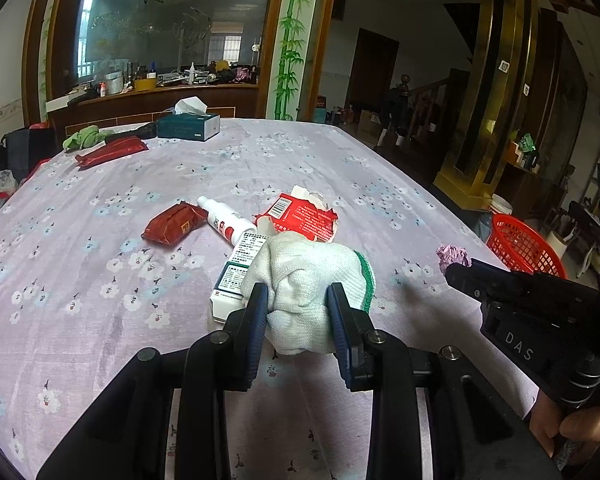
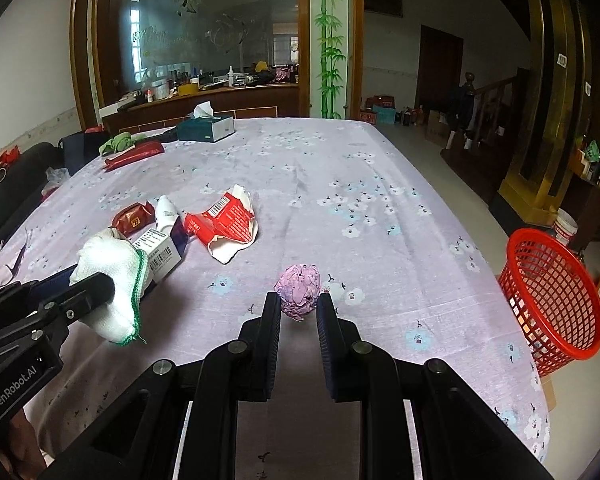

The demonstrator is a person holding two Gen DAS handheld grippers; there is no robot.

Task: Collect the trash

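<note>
Soft daylight falls evenly on the tablecloth [image 2: 340,184], with faint shadows beneath objects. The far room is dim. Fisheye distortion bends edges; corners vignette black.

Tissue box [image 2: 206,128] at far table edge — eyeglasses [image 2: 4,270] left.

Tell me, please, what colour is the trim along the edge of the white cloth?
Green, on the white cloth; the right wrist view shows it best.
</note>
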